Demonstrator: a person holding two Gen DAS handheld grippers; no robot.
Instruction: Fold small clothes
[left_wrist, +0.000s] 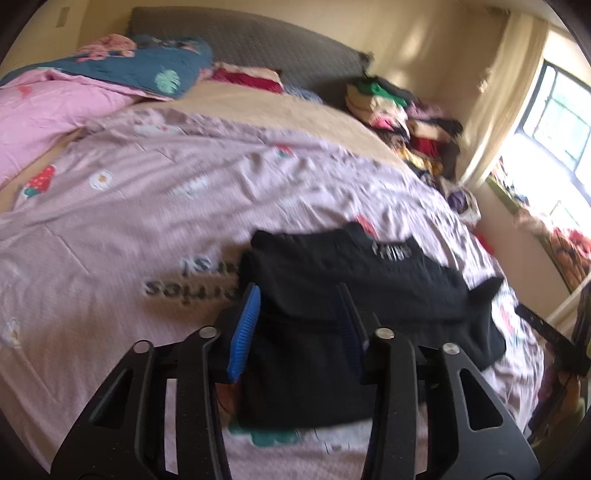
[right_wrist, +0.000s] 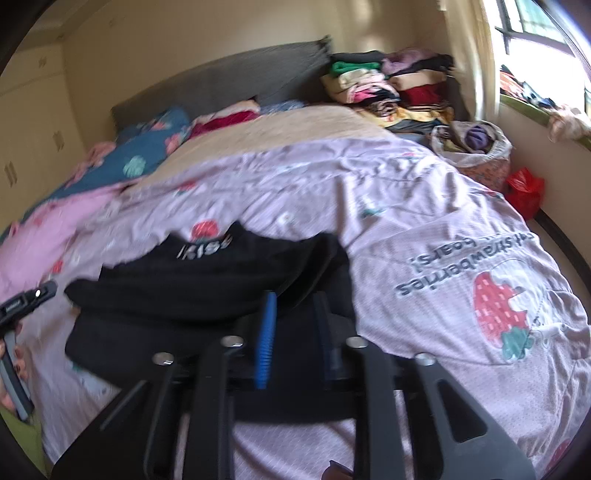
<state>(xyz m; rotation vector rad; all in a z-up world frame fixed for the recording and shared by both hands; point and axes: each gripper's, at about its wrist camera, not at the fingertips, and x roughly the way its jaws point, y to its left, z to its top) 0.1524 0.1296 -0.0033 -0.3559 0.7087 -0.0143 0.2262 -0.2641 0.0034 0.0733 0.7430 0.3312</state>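
Note:
A black garment (left_wrist: 354, 291) with white lettering lies partly folded on the lilac strawberry-print bedspread (left_wrist: 147, 206). My left gripper (left_wrist: 297, 291) is open, its blue-padded fingers (left_wrist: 243, 332) hovering over the garment's near left part without holding it. In the right wrist view the same garment (right_wrist: 207, 280) lies left of centre. My right gripper (right_wrist: 295, 299) is open above the garment's near right edge, empty. The other gripper's handle (right_wrist: 22, 306) shows at the far left of the right wrist view.
A stack of folded clothes (right_wrist: 391, 85) sits at the bed's far right corner by the grey headboard (left_wrist: 251, 40). Pink and blue bedding (left_wrist: 74, 88) is heaped at the far left. A bag of clothes (right_wrist: 476, 144) and a red bag (right_wrist: 524, 192) stand beside the bed under the window.

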